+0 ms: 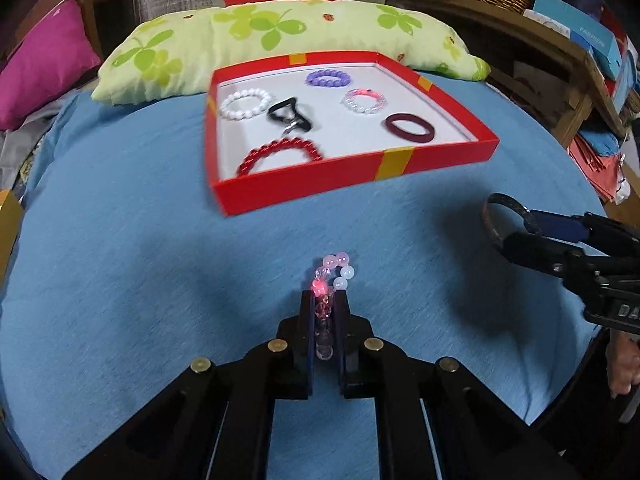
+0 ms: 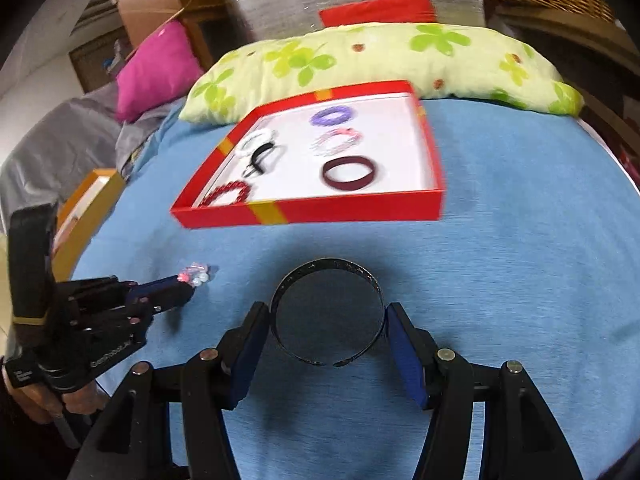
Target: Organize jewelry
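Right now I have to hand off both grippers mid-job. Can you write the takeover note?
Left gripper: shut on the pink-and-clear bead bracelet, over the blue cloth.
Right gripper: pads against the sides of the dark open cuff bangle, also short of the box.
Red box: already holds six pieces, among them the red bead bracelet and maroon band.
Left to do: carry both held pieces into the box and release.
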Available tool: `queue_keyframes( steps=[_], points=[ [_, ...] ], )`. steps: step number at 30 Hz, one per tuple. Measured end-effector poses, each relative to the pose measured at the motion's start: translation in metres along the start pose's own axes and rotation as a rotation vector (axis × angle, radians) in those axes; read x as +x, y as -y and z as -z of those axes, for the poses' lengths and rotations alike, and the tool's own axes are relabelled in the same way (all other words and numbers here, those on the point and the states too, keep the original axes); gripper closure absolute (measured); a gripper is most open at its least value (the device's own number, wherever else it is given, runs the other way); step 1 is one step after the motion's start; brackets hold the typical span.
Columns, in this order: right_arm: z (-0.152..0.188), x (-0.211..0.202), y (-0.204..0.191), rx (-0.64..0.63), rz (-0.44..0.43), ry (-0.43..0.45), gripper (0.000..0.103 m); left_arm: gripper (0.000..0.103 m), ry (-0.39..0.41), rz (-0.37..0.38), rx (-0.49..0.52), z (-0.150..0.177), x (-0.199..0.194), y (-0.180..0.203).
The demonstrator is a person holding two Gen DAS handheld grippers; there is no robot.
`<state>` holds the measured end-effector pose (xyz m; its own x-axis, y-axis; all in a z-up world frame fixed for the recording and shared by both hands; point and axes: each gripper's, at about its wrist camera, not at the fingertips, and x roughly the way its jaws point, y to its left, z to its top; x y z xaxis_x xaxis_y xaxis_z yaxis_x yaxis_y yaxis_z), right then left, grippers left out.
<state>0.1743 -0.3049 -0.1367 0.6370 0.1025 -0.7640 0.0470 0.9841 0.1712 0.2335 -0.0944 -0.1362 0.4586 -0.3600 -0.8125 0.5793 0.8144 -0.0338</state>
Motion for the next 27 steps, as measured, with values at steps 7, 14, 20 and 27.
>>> queue_keyframes(
  steps=[7,14,20,27],
  points=[
    [-0.001,0.013,-0.009,-0.052,0.074,-0.032,0.033,0.063,0.006,0.01,-0.015,0.006,-0.006,-0.016],
    [0.002,0.01,0.001,-0.057,0.083,-0.038,0.031,0.036,0.018,-0.024,0.0,0.013,-0.015,-0.019],
    [0.005,0.006,0.006,-0.062,0.078,-0.038,0.031,0.035,0.008,-0.116,-0.009,0.014,-0.011,-0.023],
    [0.005,0.007,0.002,-0.069,0.065,-0.047,0.031,0.035,0.009,-0.173,0.001,0.013,-0.009,-0.018]
  ],
)
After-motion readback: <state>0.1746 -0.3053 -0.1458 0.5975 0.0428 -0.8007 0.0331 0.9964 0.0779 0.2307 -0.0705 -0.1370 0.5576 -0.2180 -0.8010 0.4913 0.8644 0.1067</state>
